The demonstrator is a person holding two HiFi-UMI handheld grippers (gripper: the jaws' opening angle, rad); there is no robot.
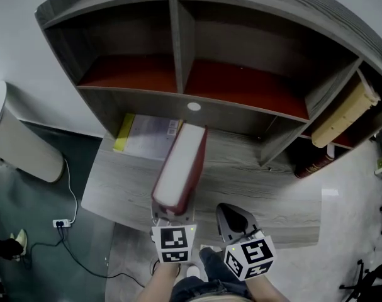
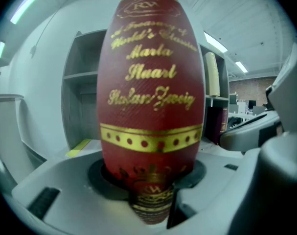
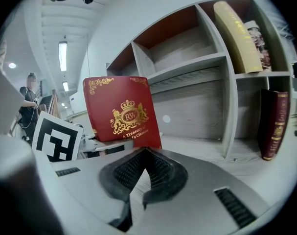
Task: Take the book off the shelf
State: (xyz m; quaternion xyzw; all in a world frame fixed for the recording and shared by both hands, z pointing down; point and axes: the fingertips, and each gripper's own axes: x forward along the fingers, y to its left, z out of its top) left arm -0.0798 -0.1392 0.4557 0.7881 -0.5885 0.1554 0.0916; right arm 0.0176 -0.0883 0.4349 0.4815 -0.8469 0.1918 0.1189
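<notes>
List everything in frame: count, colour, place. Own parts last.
shelf unit: 1, grey wood with red inner panels, against the wall
red book: 1, red with gold print, off the shelf, held over the grey ledge
flat booklet: 1, yellow and white, lying on the ledge under the left compartment
cream book: 1, cream, leaning in the upper right compartment
dark red book: 1, standing in the lower right compartment
power strip: 1, white, on the floor at left, cable attached
white rounded object: 1, far left, can't tell what it is
bystander: 1, far background
left tool: 1, shut on the red book
right tool: 1, jaws together, empty
legs: person's own, bottom edge
</notes>
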